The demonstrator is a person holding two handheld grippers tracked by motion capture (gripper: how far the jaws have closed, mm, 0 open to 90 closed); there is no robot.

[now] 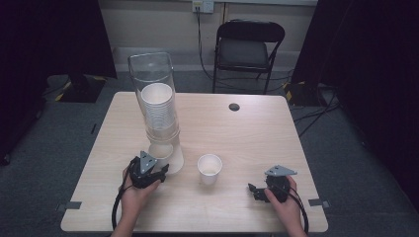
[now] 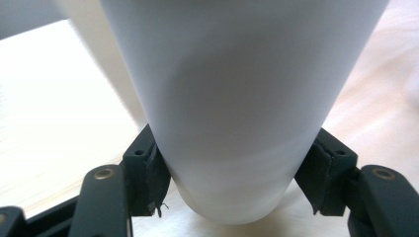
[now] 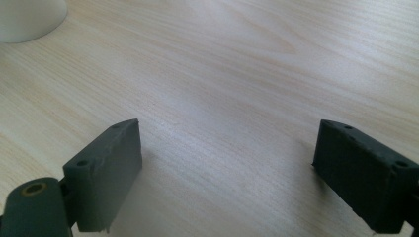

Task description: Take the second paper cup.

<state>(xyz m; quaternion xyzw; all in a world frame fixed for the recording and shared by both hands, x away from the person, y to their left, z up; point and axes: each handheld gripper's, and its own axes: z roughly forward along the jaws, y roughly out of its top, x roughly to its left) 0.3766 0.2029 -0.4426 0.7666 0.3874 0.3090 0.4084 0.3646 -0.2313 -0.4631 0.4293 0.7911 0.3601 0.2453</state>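
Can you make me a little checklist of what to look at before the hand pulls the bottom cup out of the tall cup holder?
1. Left gripper pads pressing both sides of the bottom paper cup: ok.
2. Cup sitting straight in the grip: ok, its sides look even in the left gripper view.
3. Clear cup dispenser standing upright on the wooden table: ok.
4. More cups left in the stack: ok.
5. Loose paper cup out of the way: ok, it stands apart to the side.
6. Right gripper open and holding nothing: ok.
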